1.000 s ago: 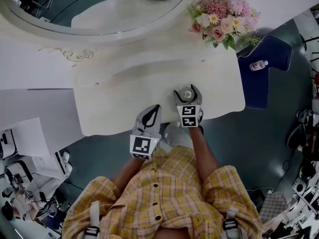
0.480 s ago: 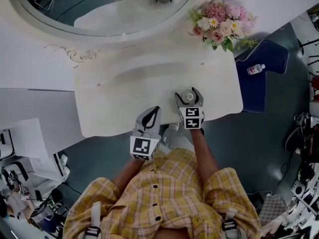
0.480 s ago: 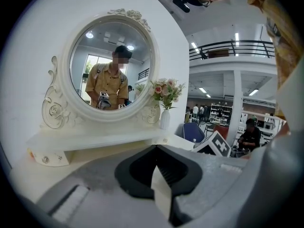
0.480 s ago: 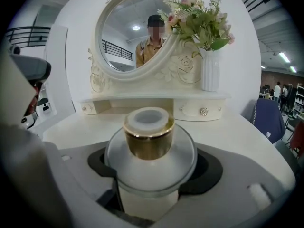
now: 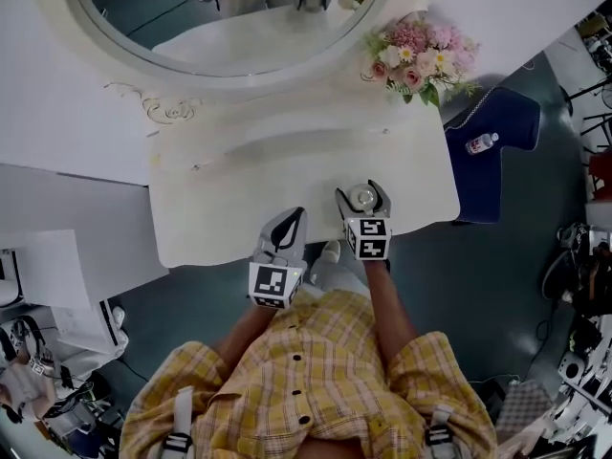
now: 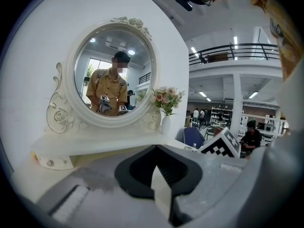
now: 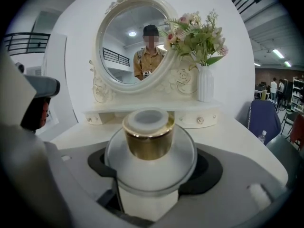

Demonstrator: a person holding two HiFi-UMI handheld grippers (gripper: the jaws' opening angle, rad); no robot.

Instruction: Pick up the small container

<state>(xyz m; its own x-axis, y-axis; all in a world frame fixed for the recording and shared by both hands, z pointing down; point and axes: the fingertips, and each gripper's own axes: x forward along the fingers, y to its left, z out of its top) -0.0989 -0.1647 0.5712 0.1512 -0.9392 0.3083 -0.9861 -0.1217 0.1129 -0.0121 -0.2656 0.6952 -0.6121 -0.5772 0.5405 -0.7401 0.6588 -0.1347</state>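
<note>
Right claw [image 5: 363, 193] grips the round frosted-glass, gold-collared jar [image 7: 149, 148] by the white table's [image 5: 239, 189] front edge; left claw [image 5: 295, 216] sits closed, empty.

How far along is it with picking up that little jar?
Reaching looks done: the right claw is closed on the jar, gold cap up. The left claw is shut and empty. Left to do: a clear lift off the table; I can't tell if it has risen yet.
</note>
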